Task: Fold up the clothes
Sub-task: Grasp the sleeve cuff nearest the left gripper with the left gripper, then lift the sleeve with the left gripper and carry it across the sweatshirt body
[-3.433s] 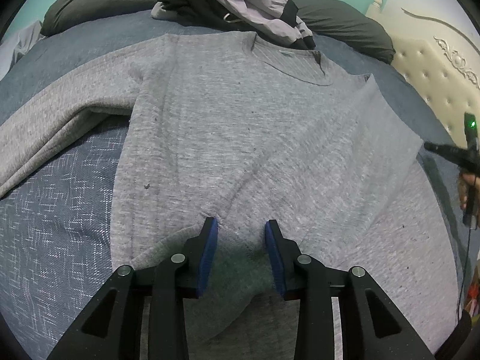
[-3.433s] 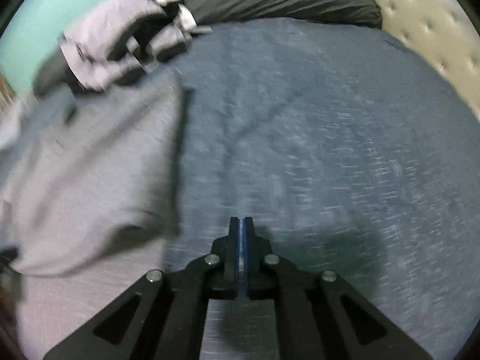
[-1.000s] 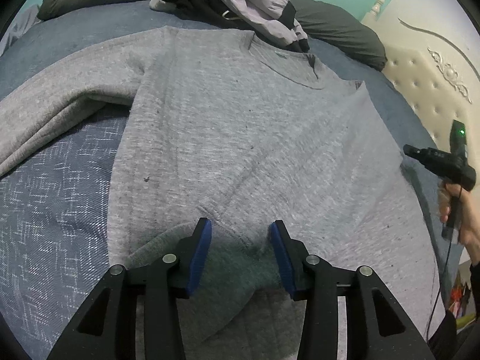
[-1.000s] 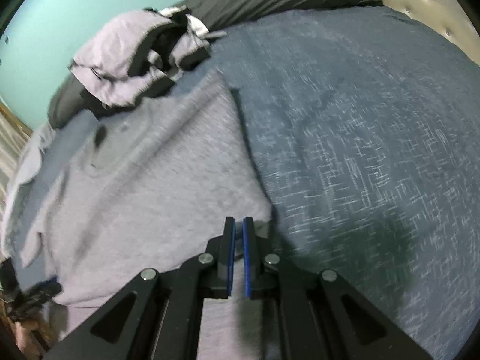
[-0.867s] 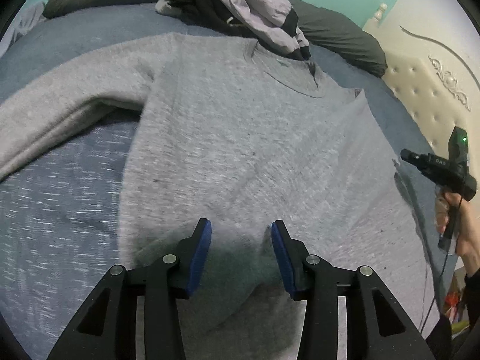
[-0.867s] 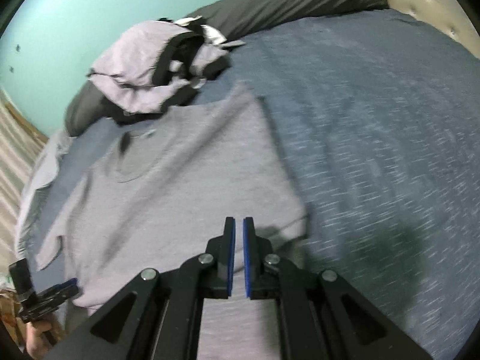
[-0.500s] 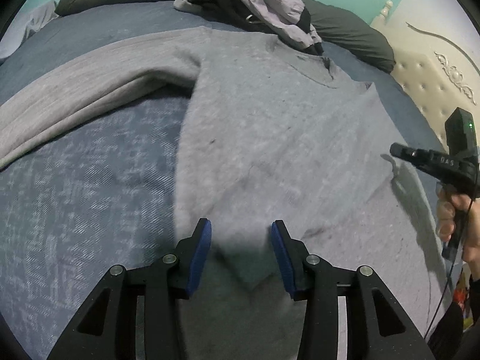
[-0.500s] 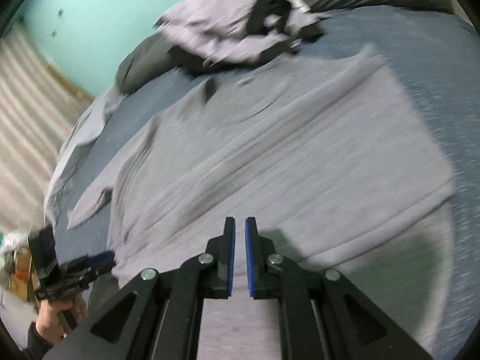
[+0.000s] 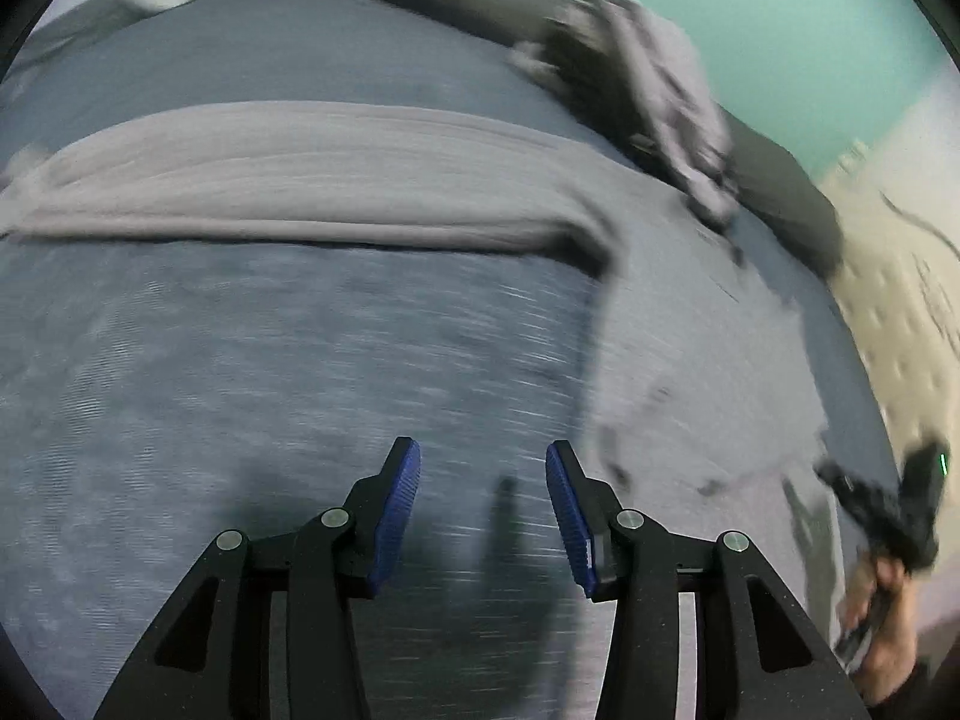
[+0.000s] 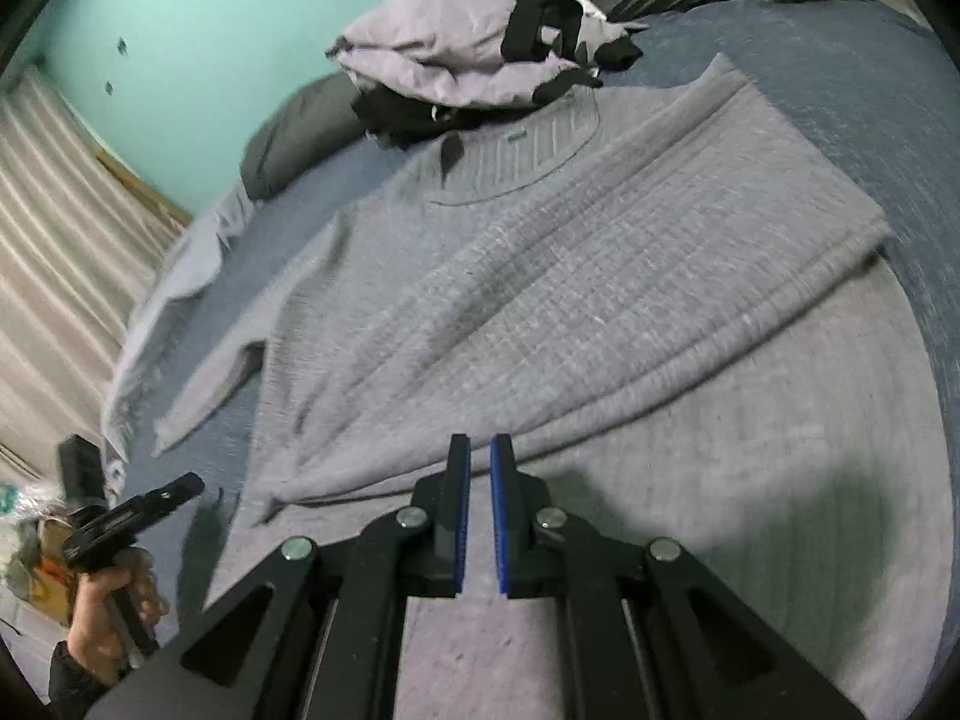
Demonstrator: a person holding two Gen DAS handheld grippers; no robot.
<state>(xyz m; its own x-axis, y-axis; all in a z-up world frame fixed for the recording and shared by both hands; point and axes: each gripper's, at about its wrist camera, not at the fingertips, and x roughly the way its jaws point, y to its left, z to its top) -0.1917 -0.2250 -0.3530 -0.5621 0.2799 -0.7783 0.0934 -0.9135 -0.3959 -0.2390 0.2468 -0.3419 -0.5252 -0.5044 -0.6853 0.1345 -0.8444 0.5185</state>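
Left wrist view, blurred by motion: the left claw [image 9: 483, 498] is spread wide, its blue ribbed pads well apart with nothing between them, and it sits over bare blue-grey woven bedspread [image 9: 240, 372]. The grey knit long-sleeved sweater [image 9: 690, 324] lies to the right of the claw, and its one outstretched sleeve [image 9: 288, 180] runs across the bed beyond the fingers, from the body toward the left edge of the frame. A heap of lilac and black clothes [image 9: 654, 96] sits near the sweater's neck, in front of a dark grey pillow [image 9: 786, 198]. At the lower right a hand [image 9: 882, 618] grips the handle of the other tool.

Right wrist view: the right claw [image 10: 479, 468] is nearly closed, only a thin gap showing between its blue pads, and nothing is pinched there. It hovers above the lower part of the sweater [image 10: 540, 300], which is spread flat on the bedspread [image 10: 840, 60] with its round neck away from the camera. The other sleeve [image 10: 690, 348] is folded in across the chest, its ribbed band lying diagonally just beyond the fingertips. The outstretched sleeve [image 10: 204, 390] points toward the left, where a hand [image 10: 108, 612] holds the left claw [image 10: 180, 489] beside the bed's edge. The clothes heap [image 10: 468, 42] touches the collar.
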